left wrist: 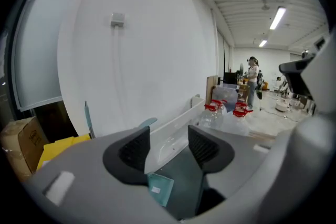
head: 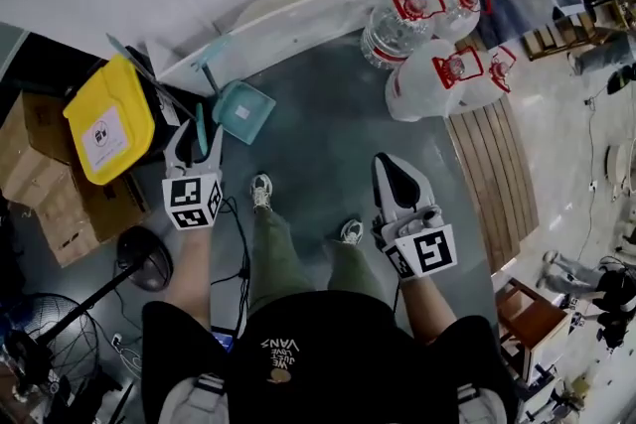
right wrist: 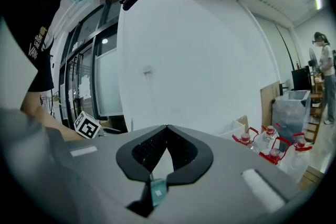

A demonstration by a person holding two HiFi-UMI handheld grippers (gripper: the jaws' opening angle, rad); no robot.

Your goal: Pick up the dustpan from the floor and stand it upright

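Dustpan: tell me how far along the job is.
Done, it seems: the dustpan stands against the white panel, handle up, with neither gripper on it. In hand: nothing; the left gripper is open and clear of it, the right gripper shut and empty. Left: probably nothing, though how steadily it leans is hard to tell.

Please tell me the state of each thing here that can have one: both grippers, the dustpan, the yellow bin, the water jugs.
Left gripper: open, empty.
Right gripper: shut, empty.
Dustpan: upright by the white board, held by neither gripper.
Yellow bin: lid closed.
Water jugs: capped, standing on the floor.
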